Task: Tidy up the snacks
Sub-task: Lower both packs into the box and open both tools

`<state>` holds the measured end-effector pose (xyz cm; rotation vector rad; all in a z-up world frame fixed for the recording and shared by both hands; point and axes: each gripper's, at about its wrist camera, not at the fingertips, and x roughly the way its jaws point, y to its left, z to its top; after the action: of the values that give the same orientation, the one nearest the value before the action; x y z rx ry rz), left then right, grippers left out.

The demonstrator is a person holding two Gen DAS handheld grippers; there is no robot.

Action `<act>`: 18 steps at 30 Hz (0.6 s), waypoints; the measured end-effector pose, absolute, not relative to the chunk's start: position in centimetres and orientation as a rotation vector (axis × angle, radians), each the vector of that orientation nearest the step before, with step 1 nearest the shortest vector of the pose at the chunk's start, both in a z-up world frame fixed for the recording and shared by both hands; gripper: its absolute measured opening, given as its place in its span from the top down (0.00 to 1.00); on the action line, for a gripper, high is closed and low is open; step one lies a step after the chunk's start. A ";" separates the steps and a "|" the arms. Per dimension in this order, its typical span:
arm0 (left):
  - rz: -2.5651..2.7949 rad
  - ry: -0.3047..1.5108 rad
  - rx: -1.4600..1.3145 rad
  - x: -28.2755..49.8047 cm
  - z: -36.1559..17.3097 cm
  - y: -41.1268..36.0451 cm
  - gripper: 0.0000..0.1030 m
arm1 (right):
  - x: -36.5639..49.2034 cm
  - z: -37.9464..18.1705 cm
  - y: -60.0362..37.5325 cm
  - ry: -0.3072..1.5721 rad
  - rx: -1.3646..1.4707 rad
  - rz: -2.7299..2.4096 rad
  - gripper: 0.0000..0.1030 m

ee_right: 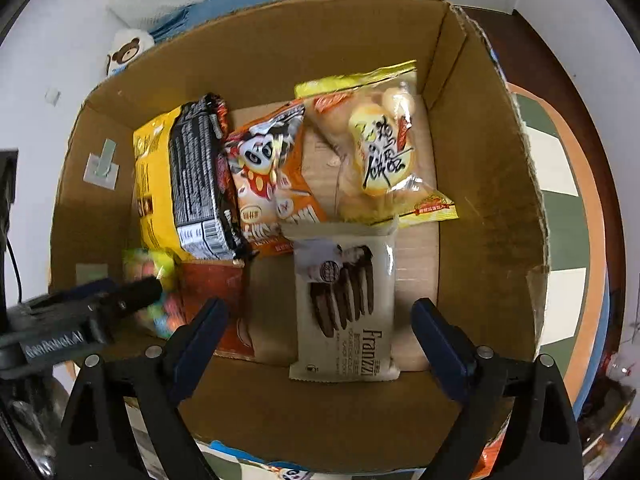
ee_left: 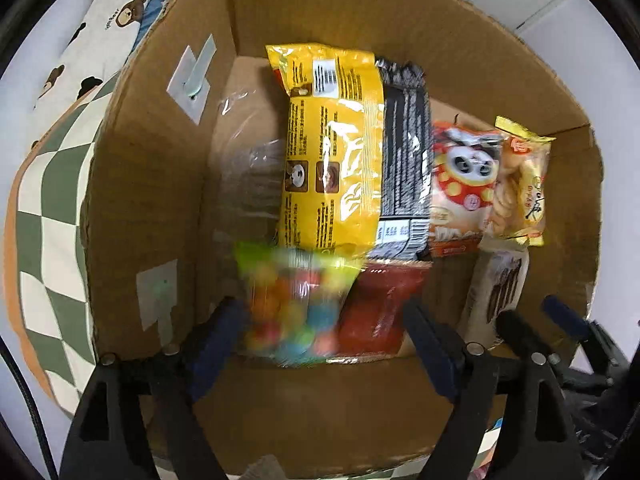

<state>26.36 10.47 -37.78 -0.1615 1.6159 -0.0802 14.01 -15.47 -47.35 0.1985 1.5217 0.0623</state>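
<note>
Packing step: the left gripper (ee_left: 320, 328) has its jaws spread wide around a blurred colourful candy bag (ee_left: 292, 304), seemingly just released into the cardboard box (ee_left: 500, 80). The right gripper (ee_right: 320, 332) gapes empty over the Franzzi cookie pack (ee_right: 344, 304); next, withdraw.

1. Cardboard box (ee_right: 480, 208) holds the Franzzi biscuit pack (ee_right: 346, 312) near its front edge
2. Right gripper (ee_right: 320, 332) spread wide above that pack
3. Yellow bun bag (ee_right: 380, 152) toward the back right corner
</note>
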 end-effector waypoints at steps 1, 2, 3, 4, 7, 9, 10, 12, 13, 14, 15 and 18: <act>-0.080 1.608 -0.166 26.4 -37.7 10.5 0.19 | 14.0 -47.5 -15.5 1.524 0.195 0.059 0.08; -0.077 1.605 -0.162 26.4 -37.7 10.5 0.19 | 13.8 -47.5 -15.6 1.523 0.191 0.056 0.08; -0.075 1.603 -0.159 26.3 -37.6 10.5 0.19 | 13.7 -47.5 -15.6 1.520 0.190 0.055 0.08; -0.072 1.596 -0.155 26.2 -37.4 10.5 0.19 | 13.7 -47.5 -15.7 1.517 0.191 0.052 0.08; -0.051 1.564 -0.111 26.2 -36.7 10.5 0.19 | 13.5 -47.0 -16.1 1.499 0.196 0.036 0.08; -0.040 1.537 -0.093 25.9 -36.0 10.4 0.19 | 13.1 -46.9 -16.5 1.480 0.186 0.027 0.08; -0.039 1.518 -0.090 25.7 -35.5 10.3 0.19 | 12.9 -46.5 -16.6 1.468 0.179 0.021 0.08; -0.033 1.476 -0.068 25.1 -34.4 10.3 0.19 | 12.6 -45.6 -16.6 1.446 0.172 0.013 0.08; -0.031 1.460 -0.057 24.8 -33.9 10.1 0.19 | 12.4 -45.1 -16.7 1.433 0.173 0.012 0.08; -0.033 1.440 -0.049 24.4 -33.3 10.1 0.19 | 12.3 -44.6 -16.7 1.423 0.173 0.011 0.08; -0.031 1.426 -0.043 24.0 -32.9 9.9 0.19 | 11.9 -44.1 -16.8 1.407 0.172 0.009 0.08; -0.026 1.363 -0.042 22.3 -31.1 10.5 0.19 | 11.0 -42.4 -16.5 1.351 0.146 0.004 0.08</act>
<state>22.30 10.46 -31.08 -0.0416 1.3629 -0.0255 11.01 -16.45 -42.36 0.1463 1.3510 0.0040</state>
